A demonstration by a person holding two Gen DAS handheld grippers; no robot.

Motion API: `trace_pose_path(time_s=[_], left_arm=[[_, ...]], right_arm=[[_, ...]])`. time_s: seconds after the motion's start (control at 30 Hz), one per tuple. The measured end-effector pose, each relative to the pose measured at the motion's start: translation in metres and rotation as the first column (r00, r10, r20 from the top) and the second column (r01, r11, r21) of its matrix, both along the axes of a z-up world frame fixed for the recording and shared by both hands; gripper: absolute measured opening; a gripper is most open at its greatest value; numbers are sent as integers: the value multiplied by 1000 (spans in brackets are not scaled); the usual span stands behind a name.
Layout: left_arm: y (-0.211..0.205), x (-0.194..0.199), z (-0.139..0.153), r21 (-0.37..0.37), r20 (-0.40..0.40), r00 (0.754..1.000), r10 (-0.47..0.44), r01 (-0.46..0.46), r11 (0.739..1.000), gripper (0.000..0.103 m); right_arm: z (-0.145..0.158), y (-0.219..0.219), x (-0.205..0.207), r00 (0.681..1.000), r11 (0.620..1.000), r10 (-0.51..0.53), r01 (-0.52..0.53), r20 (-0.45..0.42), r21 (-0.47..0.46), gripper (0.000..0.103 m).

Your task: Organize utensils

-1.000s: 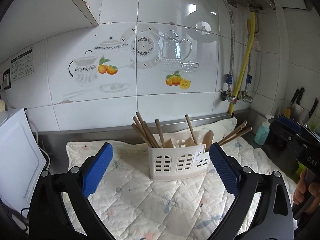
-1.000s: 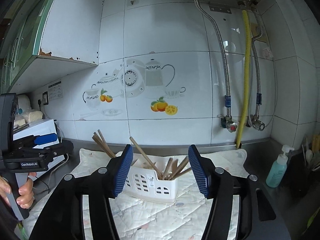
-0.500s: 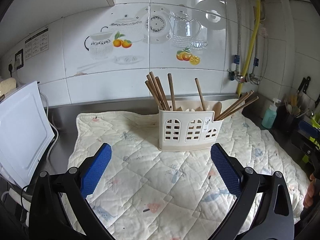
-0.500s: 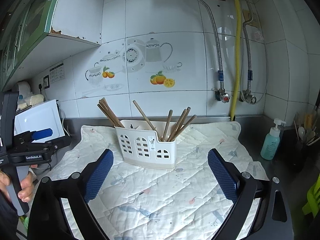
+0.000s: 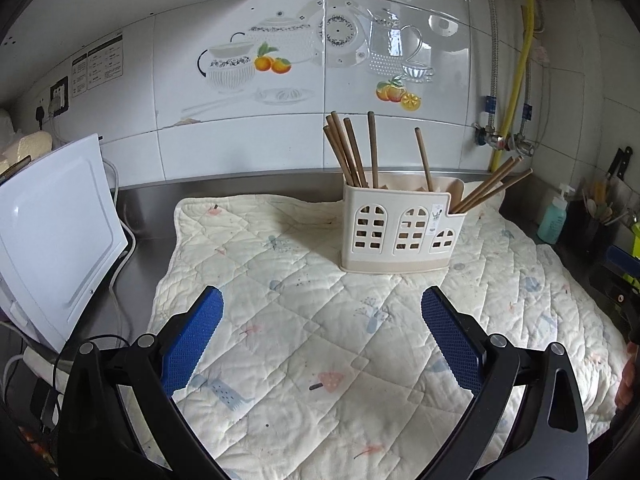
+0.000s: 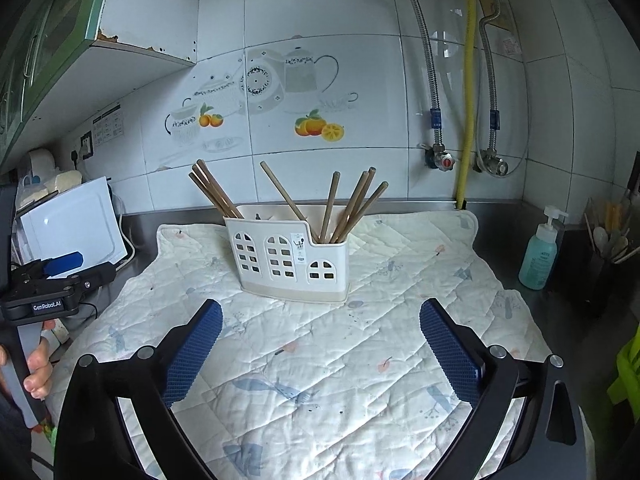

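Note:
A white plastic utensil holder [image 5: 400,228] with arched cut-outs stands on a quilted cream mat [image 5: 320,340]. Several brown wooden chopsticks [image 5: 352,152] stick up from its compartments, some leaning right. It also shows in the right wrist view [image 6: 288,258] with its chopsticks [image 6: 344,208]. My left gripper [image 5: 322,320] is open and empty, well short of the holder. My right gripper [image 6: 320,332] is open and empty, also short of the holder. The left gripper shows at the left edge of the right wrist view [image 6: 56,272].
A white appliance [image 5: 48,232] with cables stands at the left. A teal soap bottle [image 6: 540,252] and a dark utensil pot [image 6: 608,252] stand at the right. Gas pipes [image 6: 466,92] run down the tiled wall. A green cabinet [image 6: 48,40] hangs upper left.
Both grippers have pulled back and tilted down from the holder, which now sits farther off. The right gripper has opened wide.

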State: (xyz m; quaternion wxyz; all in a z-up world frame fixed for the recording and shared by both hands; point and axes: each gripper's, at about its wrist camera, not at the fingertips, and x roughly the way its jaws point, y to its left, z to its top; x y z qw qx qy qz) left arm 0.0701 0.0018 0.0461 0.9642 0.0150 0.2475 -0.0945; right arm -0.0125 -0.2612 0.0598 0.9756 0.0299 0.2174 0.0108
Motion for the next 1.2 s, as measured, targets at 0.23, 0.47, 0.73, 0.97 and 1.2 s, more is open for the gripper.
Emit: trace_pose_path(time_s=[0.23, 0.47, 0.73, 0.97, 1.2], left_arm=[[-3, -4, -8, 37, -5, 1000, 4, -4, 999, 98], [-5, -6, -13, 49, -2, 1000, 15, -15, 999, 98], [-5, -6, -17, 67, -6, 999, 38, -37, 997, 98], [-6, -5, -19, 75, -17, 999, 44, -42, 996, 98], [-5, -5, -22, 79, -23, 999, 45, -43, 996, 98]], right_arm=[[-6, -2, 2, 1000, 1000, -11, 11, -25, -4, 96], [-10, -7, 4, 999, 1000, -19, 19, -39, -1, 96], [-12, -8, 5, 999, 1000, -18, 19, -45, 8, 96], [-13, -8, 6, 999, 1000, -19, 20, -47, 11, 96], [-14, -9, 6, 999, 1000, -21, 21, -50, 11, 96]])
